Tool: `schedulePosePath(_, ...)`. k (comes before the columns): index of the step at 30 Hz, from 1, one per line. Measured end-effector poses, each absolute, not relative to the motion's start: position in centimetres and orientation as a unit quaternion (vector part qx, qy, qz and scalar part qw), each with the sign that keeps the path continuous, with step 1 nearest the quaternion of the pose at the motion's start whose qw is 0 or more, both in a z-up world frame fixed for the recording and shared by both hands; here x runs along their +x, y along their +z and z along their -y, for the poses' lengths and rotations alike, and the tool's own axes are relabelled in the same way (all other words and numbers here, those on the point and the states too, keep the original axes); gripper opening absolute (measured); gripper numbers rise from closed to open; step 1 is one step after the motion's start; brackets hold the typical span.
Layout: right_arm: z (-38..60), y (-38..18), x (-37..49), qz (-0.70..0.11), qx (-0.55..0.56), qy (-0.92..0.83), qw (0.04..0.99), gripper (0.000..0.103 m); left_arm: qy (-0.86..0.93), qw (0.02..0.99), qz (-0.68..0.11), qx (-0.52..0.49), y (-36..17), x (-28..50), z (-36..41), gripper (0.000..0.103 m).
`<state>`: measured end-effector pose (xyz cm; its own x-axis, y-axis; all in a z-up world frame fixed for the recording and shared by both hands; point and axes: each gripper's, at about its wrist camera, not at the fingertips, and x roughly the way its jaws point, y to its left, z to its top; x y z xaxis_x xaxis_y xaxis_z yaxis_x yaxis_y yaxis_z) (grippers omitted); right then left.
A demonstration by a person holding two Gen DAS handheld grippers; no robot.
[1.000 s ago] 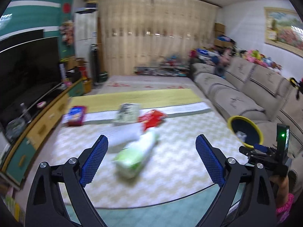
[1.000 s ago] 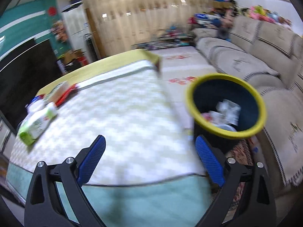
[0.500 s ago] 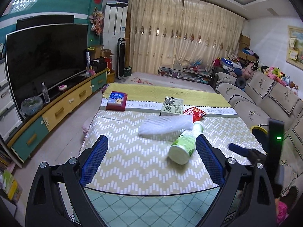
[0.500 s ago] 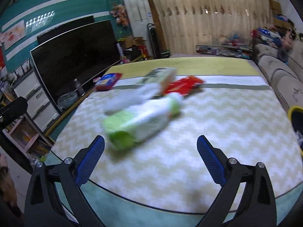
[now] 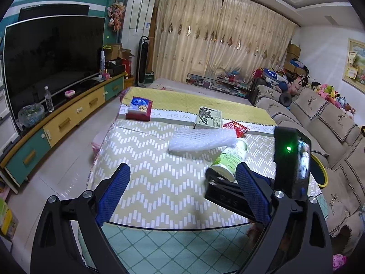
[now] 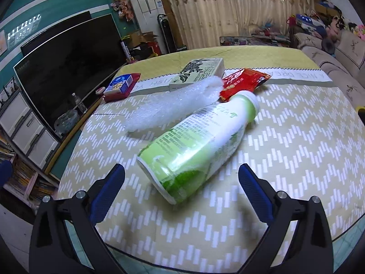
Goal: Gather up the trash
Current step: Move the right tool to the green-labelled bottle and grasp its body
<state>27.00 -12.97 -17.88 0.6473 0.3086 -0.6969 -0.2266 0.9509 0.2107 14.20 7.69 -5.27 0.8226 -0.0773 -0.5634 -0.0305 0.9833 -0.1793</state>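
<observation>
Right gripper (image 6: 181, 183), jaws spread and empty, has swung from the bin to the base of the green bottle (image 6: 196, 146) lying on the table (image 6: 296, 150), so pickup appears imminent; left gripper (image 5: 182, 190) hangs back, likewise spread.

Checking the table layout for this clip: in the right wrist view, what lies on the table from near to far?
Green and white plastic bottle lying on its side → white foam net sleeve → red snack wrapper → pale printed carton box.
</observation>
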Motion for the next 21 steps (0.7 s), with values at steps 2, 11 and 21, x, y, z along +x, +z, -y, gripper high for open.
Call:
schedulePosePath(2,12.7,-18.1,27.2,-0.394,0.048,0.142,0.907,0.095,-0.018,0.949,-0.301,-0.093,-5.6,14.3,-7.5,0.092)
schedulePosePath(11,15.8,-18.1,27.1,-0.382,0.023,0.104,0.918,0.095,-0.022,0.946,-0.308,-0.096,-6.4,14.7,-7.1,0.092)
schedulePosePath(21,25.4,-17.4,27.2,-0.362,0.033,0.029,0.931,0.095,-0.038,0.943,-0.318,-0.088,-7.2,15.4,-5.3,0.092)
